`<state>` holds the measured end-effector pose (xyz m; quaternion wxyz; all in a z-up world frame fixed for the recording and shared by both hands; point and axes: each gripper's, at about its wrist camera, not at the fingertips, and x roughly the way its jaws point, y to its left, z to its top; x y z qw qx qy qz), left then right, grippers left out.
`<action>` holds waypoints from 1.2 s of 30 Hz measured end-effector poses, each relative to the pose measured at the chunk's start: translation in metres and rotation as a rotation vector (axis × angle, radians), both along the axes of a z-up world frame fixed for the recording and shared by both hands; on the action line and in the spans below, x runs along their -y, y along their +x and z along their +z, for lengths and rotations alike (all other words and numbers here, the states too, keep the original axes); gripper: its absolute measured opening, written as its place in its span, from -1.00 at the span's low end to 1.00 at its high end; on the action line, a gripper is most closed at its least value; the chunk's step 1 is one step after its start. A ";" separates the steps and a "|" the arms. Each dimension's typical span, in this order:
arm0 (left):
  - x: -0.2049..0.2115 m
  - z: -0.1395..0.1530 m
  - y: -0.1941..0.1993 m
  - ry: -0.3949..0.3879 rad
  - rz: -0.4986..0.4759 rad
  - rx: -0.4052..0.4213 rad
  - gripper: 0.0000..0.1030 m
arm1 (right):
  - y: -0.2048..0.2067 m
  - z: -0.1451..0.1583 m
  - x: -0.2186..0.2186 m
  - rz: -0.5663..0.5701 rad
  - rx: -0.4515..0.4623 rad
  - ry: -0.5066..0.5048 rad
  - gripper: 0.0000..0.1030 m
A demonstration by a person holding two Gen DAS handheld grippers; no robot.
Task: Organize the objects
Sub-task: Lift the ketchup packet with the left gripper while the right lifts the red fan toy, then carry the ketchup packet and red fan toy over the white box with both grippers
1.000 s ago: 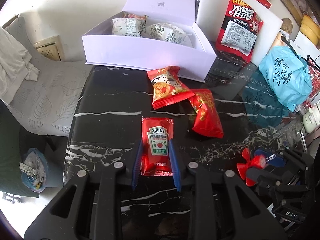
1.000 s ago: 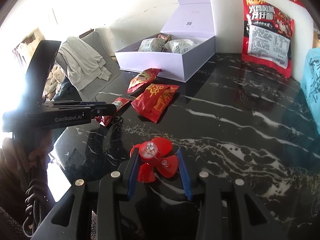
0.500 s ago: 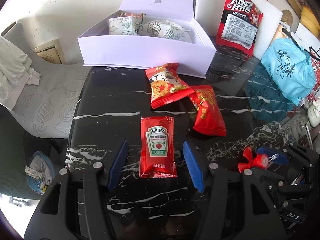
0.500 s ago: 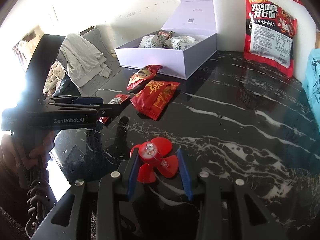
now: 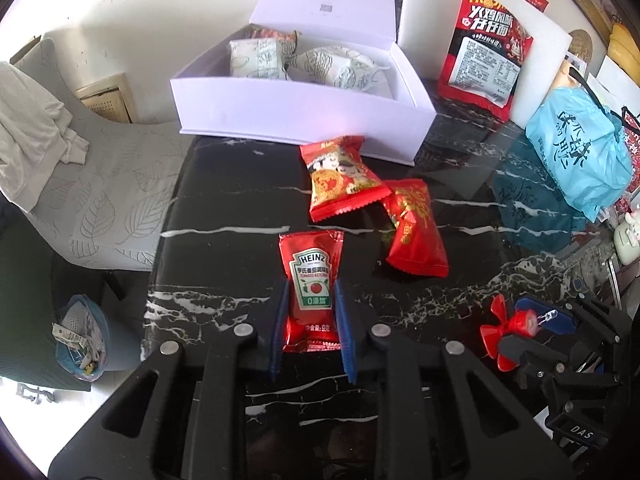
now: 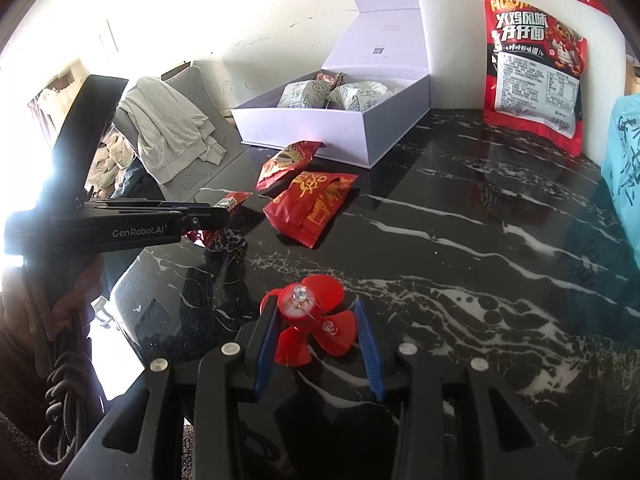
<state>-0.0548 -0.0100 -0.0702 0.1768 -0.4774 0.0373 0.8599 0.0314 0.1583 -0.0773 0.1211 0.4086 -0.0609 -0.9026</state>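
Reclosed since half a second ago, the left hand-held gripper (image 5: 310, 324) pinches the glossy, crinkled ketchup sachet (image 5: 311, 286); the right hand-held gripper (image 6: 316, 334) seemingly clasps the red plastic propeller (image 6: 310, 326).

At left of frame I see a grey chair (image 5: 100, 184) draped with a pale cloth (image 5: 28, 132); lower left, a bin (image 5: 80, 340).

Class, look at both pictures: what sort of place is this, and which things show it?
Probably a home living or dining room: a black marble table, an upholstered chair draped with clothing beside it, and snack packets by a white gift box.
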 end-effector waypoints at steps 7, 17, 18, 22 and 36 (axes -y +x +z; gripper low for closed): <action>0.004 0.016 0.008 0.010 -0.005 -0.032 -0.58 | 0.002 0.014 0.003 0.006 -0.028 0.019 -0.26; 0.008 0.036 0.027 0.032 -0.009 -0.082 -0.58 | 0.016 0.039 0.010 0.009 -0.088 0.061 -0.26; 0.009 0.038 0.029 0.035 -0.011 -0.087 -0.58 | 0.018 0.042 0.011 0.008 -0.093 0.063 -0.26; 0.008 0.046 0.039 0.044 -0.020 -0.107 -0.58 | 0.028 0.051 0.014 0.007 -0.111 0.074 -0.26; -0.016 0.062 0.041 0.044 -0.078 -0.136 -0.58 | 0.032 0.071 0.005 -0.004 -0.153 0.104 -0.26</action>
